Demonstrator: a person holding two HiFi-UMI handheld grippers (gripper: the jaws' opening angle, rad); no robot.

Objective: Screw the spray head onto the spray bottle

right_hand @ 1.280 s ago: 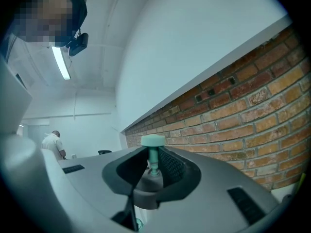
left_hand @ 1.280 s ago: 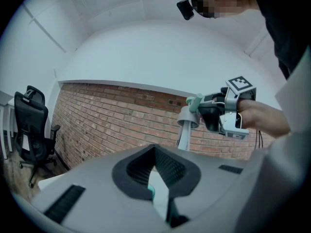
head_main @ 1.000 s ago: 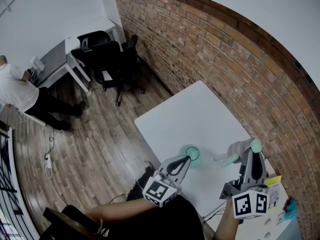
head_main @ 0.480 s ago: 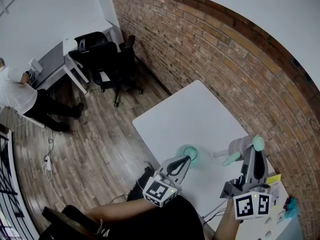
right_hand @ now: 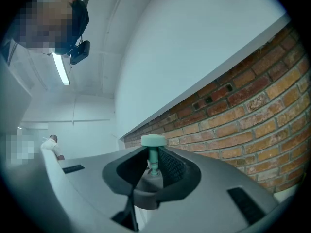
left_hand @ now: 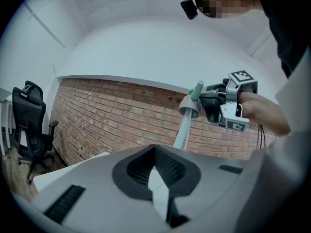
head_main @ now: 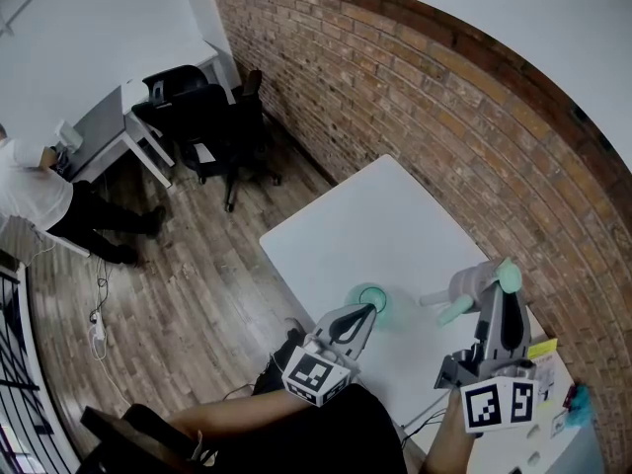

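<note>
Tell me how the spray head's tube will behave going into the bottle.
The tube looks thin and long, so likely bendy; it may miss the bottle mouth. The head looks like plastic, probably light in the right tool.

Nothing here is showing as a word, number or brand name that I can actually read. The left cube (head_main: 316, 376) on the left gripper (head_main: 370, 310) and the right cube (head_main: 499, 403) on the right gripper (head_main: 497, 286) are displaying only black-and-white square marker patterns, not letters or figures. A yellow sheet (head_main: 541, 349) is lying on the surface (head_main: 395, 225) just beside the right gripper, and any print on it is coming out too small to read.
</note>
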